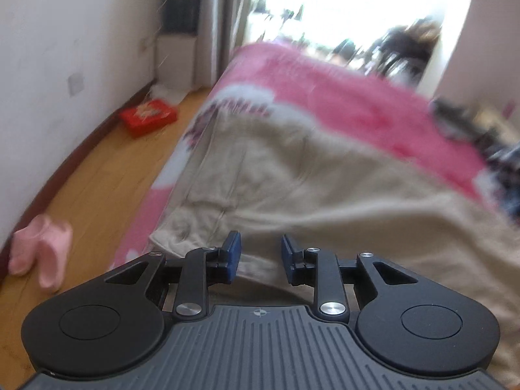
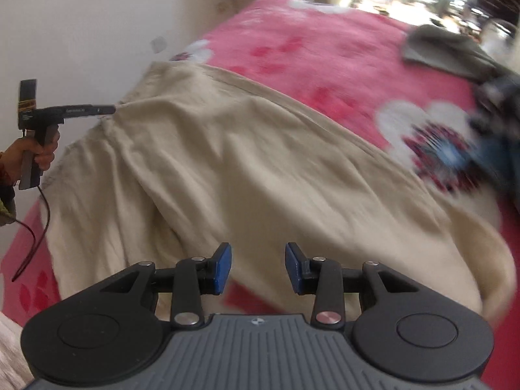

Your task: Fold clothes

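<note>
Hovering with jaws parted and gripping nothing, the right hand-held gripper (image 2: 258, 266) and left hand-held gripper (image 1: 261, 256) are facing beige trousers (image 2: 227, 169) lying spread across the pink floral bed blanket (image 2: 318, 52).

Both wrist views look closely down across the same beige garment (image 1: 325, 178).

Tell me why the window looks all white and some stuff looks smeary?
In the left wrist view, the window is blown out by bright daylight, and the pink blanket smears from motion. In the right wrist view, the dark clothes at the right edge blur most, while the beige trousers look sharper. Both fisheye views bend the walls.
</note>
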The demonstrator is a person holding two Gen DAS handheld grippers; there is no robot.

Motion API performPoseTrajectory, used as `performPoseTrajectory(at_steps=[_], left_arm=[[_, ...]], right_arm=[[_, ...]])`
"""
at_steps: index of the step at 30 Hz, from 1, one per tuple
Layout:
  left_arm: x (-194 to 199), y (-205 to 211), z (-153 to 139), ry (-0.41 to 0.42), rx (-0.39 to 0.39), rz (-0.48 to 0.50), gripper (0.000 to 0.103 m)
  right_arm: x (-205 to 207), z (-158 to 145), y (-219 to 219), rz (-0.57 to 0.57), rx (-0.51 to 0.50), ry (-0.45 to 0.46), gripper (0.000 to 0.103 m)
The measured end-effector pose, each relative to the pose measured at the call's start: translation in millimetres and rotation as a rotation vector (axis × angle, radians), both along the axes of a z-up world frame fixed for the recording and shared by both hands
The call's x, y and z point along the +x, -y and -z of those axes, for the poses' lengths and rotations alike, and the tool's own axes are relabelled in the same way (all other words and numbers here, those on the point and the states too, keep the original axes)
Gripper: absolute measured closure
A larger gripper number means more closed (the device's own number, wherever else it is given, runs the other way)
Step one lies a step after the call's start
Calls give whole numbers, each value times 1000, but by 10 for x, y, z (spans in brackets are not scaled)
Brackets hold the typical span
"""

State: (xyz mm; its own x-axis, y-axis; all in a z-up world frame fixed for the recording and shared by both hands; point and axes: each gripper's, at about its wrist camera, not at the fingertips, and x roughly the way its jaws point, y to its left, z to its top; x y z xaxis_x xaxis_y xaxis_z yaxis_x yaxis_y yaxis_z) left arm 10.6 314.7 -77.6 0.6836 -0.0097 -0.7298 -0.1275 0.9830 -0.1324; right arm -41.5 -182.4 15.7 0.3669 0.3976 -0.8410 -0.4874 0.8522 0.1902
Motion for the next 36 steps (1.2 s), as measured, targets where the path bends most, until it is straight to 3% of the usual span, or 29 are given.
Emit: performPoseTrajectory(at_steps=[4,8,14,17,21,25,30,32,36], left_arm=[[85,-14,36,-36,22,-47,75],[167,24,-147,-64,68,-93,76],[245,305,-715,-13,148,-45,76],[295,622,-913,10,166,32,75],[262,1282,-1047,12,95,226,74],[197,2174,-1038,-37,50,533,70],[45,3233,-904,-126,26,905,67],[-48,3592,-807,-163,64,1026,67],[-292,4000,-631,-157,156,1197,62]], right_arm=[[-218,159,496,159,2,32,65],[-314,256,889,278,16,44,65],[-484,66,1461,464,161,118,64],[-497,98,1805,583,292,63,62],[-514,221,2181,709,481,-22,60],[-545,359,2305,762,574,-56,60],[-501,444,2217,761,616,-34,60],[-483,478,2182,761,633,-26,60],[-419,489,2113,743,618,13,60]])
